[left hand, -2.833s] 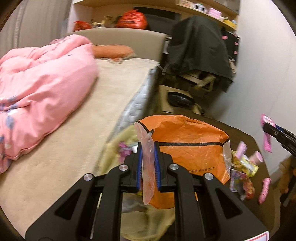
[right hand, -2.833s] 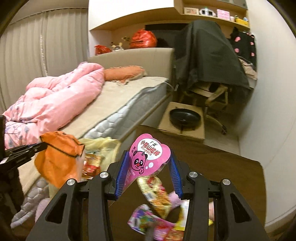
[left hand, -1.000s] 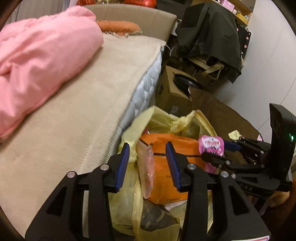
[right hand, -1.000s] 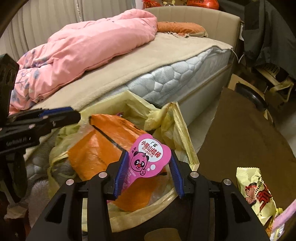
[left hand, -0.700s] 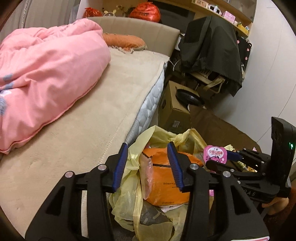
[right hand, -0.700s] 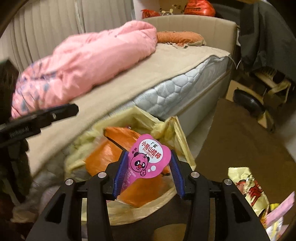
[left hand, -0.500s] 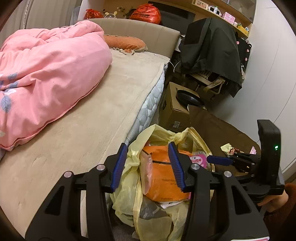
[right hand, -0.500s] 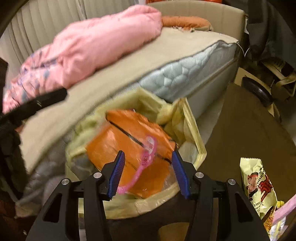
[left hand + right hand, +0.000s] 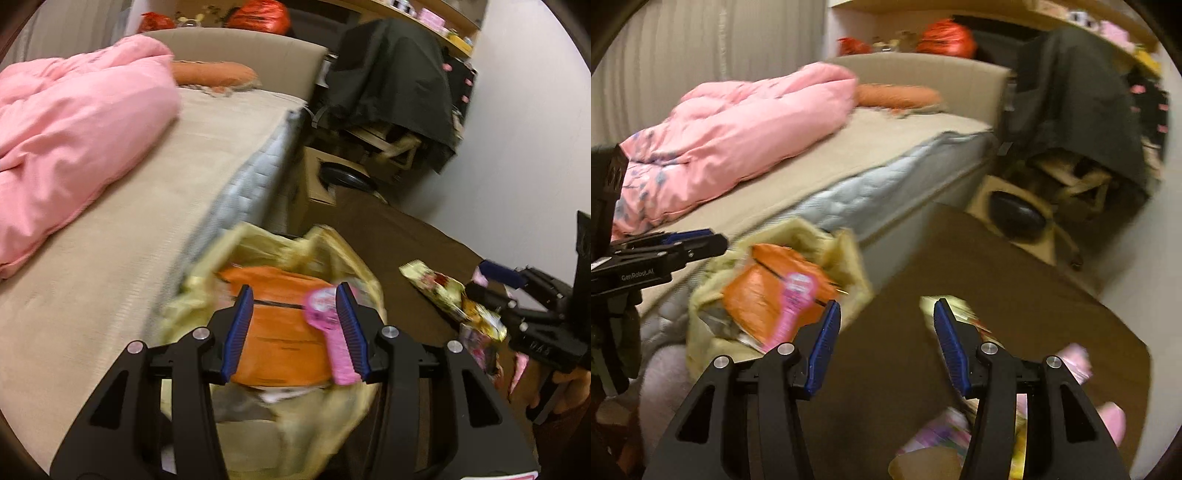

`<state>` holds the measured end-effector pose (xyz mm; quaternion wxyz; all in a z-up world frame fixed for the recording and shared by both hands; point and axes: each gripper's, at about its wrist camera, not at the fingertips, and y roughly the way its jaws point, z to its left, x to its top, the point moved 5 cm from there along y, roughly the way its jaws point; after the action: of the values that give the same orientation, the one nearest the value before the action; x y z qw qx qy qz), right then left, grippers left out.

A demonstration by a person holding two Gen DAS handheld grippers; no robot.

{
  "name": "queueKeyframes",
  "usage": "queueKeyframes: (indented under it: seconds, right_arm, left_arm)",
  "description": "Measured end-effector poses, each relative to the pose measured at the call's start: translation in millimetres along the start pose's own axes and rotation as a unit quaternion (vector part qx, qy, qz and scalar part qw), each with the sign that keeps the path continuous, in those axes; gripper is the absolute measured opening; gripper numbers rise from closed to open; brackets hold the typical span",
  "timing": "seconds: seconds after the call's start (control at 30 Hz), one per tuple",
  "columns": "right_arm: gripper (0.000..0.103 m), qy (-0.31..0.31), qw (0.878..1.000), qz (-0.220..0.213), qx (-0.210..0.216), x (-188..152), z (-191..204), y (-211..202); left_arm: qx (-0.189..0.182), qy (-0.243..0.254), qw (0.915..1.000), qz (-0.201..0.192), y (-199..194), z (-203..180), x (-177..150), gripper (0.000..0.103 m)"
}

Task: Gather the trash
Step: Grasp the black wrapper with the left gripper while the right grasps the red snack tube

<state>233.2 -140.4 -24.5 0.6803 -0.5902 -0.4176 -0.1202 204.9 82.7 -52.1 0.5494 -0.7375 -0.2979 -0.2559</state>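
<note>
A yellow trash bag stands open between the bed and a brown table; it also shows in the right wrist view. An orange bag lies inside it, with a pink snack wrapper on top, also seen in the right wrist view. My left gripper is open and empty above the bag. My right gripper is open and empty over the brown table, right of the bag. Several snack wrappers lie on the table near my right gripper.
A bed with a pink quilt lies to the left. A cardboard box with a black pan and a chair under dark clothes stand behind the table. More wrappers lie at the table's near edge.
Both grippers opened: the left let the orange bag fall into the trash bag, the right dropped the pink wrapper onto it. My right gripper then swung right, over the table.
</note>
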Motion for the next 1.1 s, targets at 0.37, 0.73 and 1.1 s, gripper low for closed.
queueKeyframes:
  seconds: [0.37, 0.73, 1.1]
  right_arm:
    - [0.050, 0.127, 0.988, -0.024, -0.088, -72.3, -111.7, -71.1]
    - [0.050, 0.167, 0.971, -0.014, -0.168, -136.8, -156.6, -108.1]
    - [0.050, 0.174, 0.978, 0.017, -0.118, -183.4, -148.1, -106.5]
  left_arm:
    - [-0.097, 0.085, 0.9905, 0.048, 24.3, -130.1, -30.9, 0.044]
    - [-0.173, 0.169, 0.9664, 0.087, 26.4, -209.1, -74.8, 0.044]
    - [-0.165, 0.249, 0.9408, 0.159, 58.2, -257.6, -127.6, 0.033]
